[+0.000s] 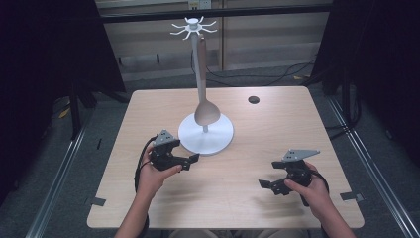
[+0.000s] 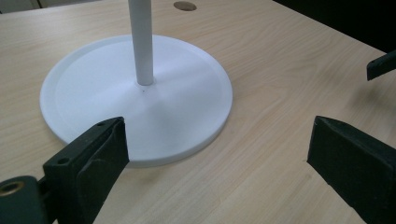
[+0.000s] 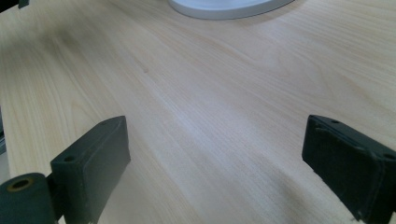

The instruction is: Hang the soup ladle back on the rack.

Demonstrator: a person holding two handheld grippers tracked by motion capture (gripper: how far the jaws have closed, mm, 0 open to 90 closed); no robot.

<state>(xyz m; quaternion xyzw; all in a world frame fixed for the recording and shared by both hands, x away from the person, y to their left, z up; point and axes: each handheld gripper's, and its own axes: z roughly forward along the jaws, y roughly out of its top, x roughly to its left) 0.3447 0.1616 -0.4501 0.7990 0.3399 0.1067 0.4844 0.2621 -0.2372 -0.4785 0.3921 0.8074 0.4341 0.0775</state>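
Hanging by its handle from the hooked crown of the white round-based pole stand (image 1: 205, 133) mid-bench: the beige wooden spoon (image 1: 203, 101); hovering beside the base, jaws apart and empty, the left gripper (image 1: 190, 159); waiting well apart, likewise gaping, the right gripper (image 1: 267, 184); probably approaching; next, reaching up to the spoon.

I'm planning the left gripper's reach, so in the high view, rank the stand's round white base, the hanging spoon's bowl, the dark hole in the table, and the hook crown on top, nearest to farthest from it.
From the left gripper:
1. Round white base, just right of its jaws.
2. Spoon bowl, hanging above the base.
3. Dark hole, far right of the tabletop.
4. Hook crown, at the pole's top.
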